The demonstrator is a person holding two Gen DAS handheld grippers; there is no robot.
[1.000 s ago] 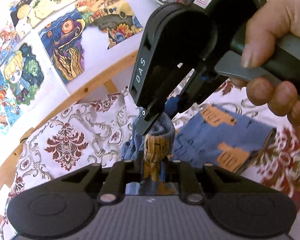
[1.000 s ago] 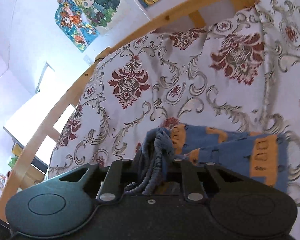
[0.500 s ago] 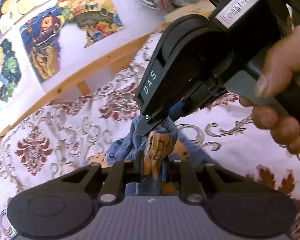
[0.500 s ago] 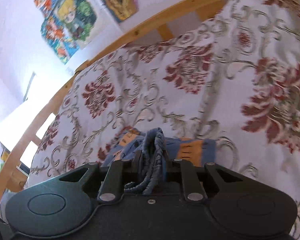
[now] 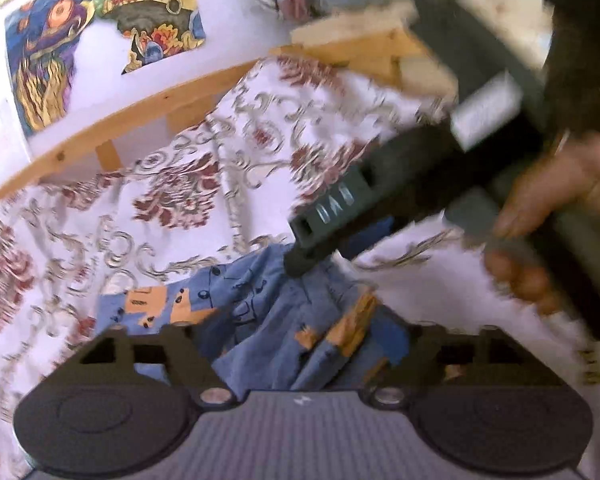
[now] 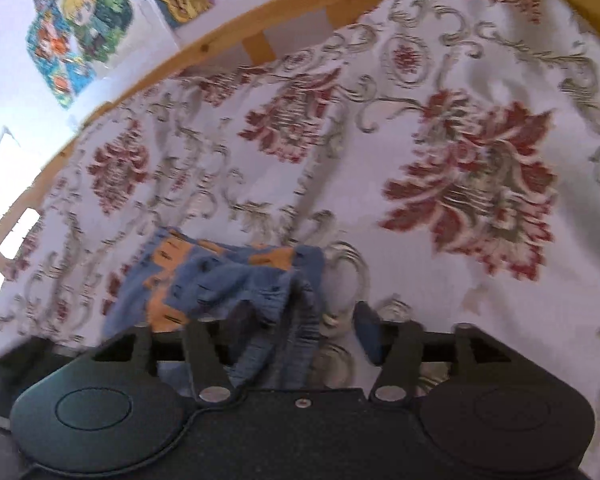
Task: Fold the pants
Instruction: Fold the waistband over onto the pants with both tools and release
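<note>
Blue pants [image 5: 268, 312] are seen crumpled on the patterned bedspread [image 6: 440, 152], both grippers' fingers [image 6: 366, 334] spread wide.

Bright daylight, washed-out whites; both fisheye views smeared by motion blur, edges bent.

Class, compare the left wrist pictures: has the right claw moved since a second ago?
Yes. The right claw has swung rightward and farther out, away from the wall posters, releasing the pants.
</note>
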